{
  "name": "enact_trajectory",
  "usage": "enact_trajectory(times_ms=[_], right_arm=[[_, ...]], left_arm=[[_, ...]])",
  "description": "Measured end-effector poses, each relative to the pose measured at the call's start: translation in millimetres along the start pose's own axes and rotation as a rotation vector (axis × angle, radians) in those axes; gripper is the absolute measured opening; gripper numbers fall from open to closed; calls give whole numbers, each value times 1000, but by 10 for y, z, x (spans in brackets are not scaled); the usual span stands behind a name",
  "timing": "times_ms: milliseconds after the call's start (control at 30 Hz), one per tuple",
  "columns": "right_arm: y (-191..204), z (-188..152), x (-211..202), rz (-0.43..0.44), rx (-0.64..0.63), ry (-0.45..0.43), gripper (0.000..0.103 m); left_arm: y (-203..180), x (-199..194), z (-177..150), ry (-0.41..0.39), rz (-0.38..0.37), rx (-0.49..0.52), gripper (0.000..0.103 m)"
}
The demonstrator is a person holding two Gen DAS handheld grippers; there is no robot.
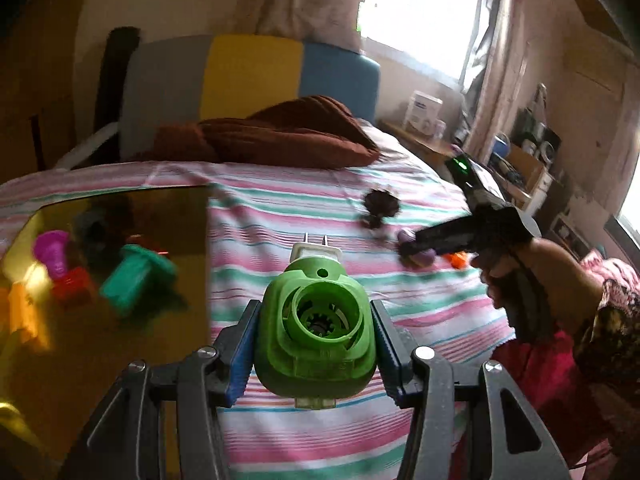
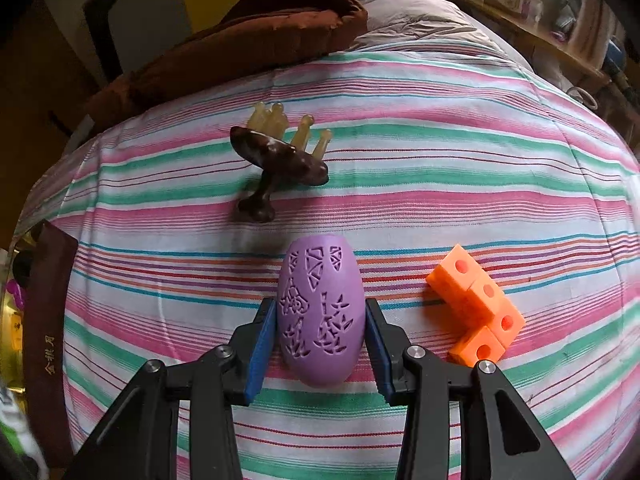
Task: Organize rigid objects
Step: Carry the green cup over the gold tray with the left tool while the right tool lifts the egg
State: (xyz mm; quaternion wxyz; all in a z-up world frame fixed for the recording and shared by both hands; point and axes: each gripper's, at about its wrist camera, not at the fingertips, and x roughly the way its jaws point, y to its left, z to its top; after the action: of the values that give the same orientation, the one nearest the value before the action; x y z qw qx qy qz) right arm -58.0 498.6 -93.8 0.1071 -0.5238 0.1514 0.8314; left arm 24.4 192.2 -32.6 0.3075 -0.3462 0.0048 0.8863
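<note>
Green plug-like housing (image 1: 316,328) is sitting clamped betw. blue pads, prongs pointing away. Purple carved egg (image 2: 320,312) is lying lengthwise on striped sheet, orange cube piece (image 2: 476,312) just beside it (brown massager (image 2: 276,160) farther up).

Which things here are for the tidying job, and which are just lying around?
For the job: green part in left gripper; purple egg in right gripper; orange blocks; brown massager; gold tray.
Just lying around: brown blanket; striped sheet; box.
</note>
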Motion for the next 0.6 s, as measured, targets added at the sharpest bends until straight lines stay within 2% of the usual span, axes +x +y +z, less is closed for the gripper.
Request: enact_trajectory(times_ms=[67, 200, 300, 600], right_arm=[[9, -3, -6, 6, 4, -5, 43], [55, -28, -70, 81, 6, -23, 43], [127, -32, -123, 81, -34, -52, 43], [175, -28, -200, 104, -49, -97, 43]], left_arm=[[140, -78, 25, -11, 22, -29, 53], [464, -199, 66, -29, 72, -90, 53], [718, -256, 62, -31, 126, -120, 53], [1387, -144, -80, 81, 200, -221, 53]])
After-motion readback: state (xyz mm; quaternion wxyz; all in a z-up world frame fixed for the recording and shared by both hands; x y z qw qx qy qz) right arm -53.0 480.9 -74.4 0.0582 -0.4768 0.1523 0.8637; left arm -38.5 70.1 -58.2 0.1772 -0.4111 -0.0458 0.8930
